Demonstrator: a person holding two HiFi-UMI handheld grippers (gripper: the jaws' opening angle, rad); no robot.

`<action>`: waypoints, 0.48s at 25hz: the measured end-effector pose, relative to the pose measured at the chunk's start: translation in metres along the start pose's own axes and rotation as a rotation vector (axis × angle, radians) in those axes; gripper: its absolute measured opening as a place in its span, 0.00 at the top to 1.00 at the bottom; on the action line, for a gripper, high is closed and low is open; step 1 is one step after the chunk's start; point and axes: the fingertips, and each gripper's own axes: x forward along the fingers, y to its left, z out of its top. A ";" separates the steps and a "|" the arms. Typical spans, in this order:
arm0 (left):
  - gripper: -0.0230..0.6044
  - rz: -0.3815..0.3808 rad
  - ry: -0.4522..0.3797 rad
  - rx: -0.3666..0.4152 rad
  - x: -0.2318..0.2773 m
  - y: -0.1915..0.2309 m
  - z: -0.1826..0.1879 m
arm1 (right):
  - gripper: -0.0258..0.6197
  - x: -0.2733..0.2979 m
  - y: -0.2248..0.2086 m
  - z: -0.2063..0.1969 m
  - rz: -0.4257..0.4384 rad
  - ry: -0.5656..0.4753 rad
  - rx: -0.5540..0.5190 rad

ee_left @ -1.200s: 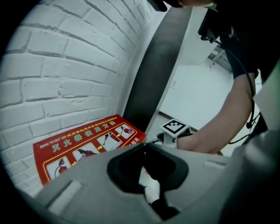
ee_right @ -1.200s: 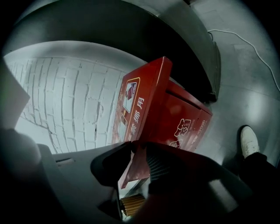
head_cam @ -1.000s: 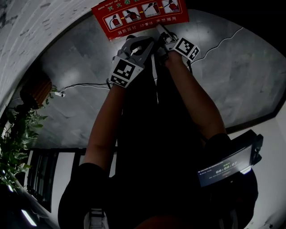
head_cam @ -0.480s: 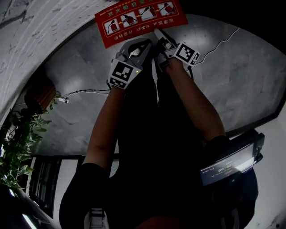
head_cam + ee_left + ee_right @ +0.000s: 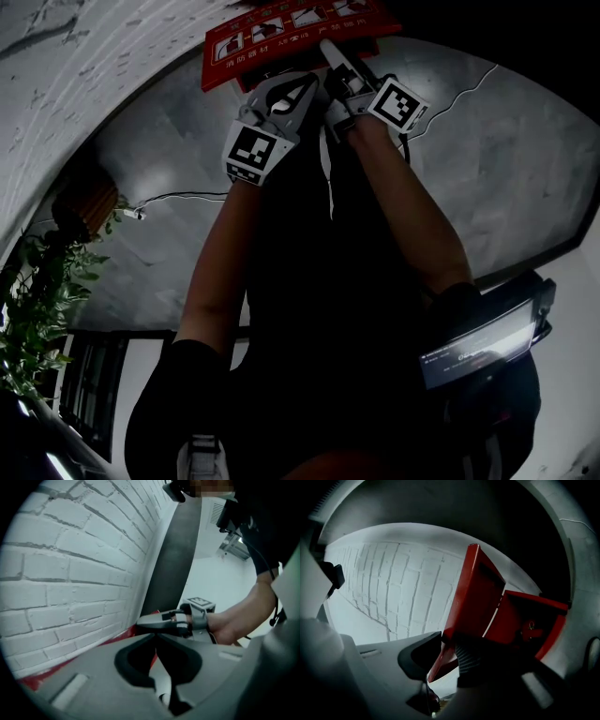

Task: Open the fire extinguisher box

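Note:
The red fire extinguisher box lid (image 5: 281, 37), printed with white instruction pictures, is tilted up at the top of the head view. My right gripper (image 5: 336, 66) is shut on its lower edge. In the right gripper view the lid (image 5: 476, 597) stands raised between the jaws of that gripper (image 5: 447, 644), and the open red box (image 5: 529, 620) shows behind it. My left gripper (image 5: 298, 92) sits just left of the right one, below the lid's edge. Its jaws (image 5: 156, 639) are drawn together, with the lid's red edge (image 5: 127, 632) running past the tips. The right gripper (image 5: 161, 623) shows just ahead.
A white brick wall (image 5: 70, 573) rises behind the box. A dark upright panel (image 5: 173, 550) stands beside it. On the grey floor lie a thin cable (image 5: 178, 197) and a potted plant (image 5: 37, 291) at the left. A lit screen (image 5: 478, 352) hangs at the person's waist.
Both grippers have risen, the right one more. The lid has swung upward with them and its printed face now looks flatter at the top of the head view.

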 end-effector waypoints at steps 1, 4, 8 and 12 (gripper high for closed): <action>0.95 0.002 -0.002 0.000 0.001 0.002 0.002 | 0.82 0.006 0.006 0.007 0.012 -0.004 -0.016; 0.95 0.010 -0.011 -0.003 0.001 0.009 0.007 | 0.84 0.026 0.021 0.023 0.050 -0.010 -0.058; 0.95 0.019 -0.034 -0.016 -0.005 0.017 0.012 | 0.85 0.046 0.029 0.037 0.078 -0.016 -0.093; 0.95 0.034 -0.052 -0.027 -0.011 0.027 0.014 | 0.86 0.063 0.034 0.047 0.116 -0.030 -0.121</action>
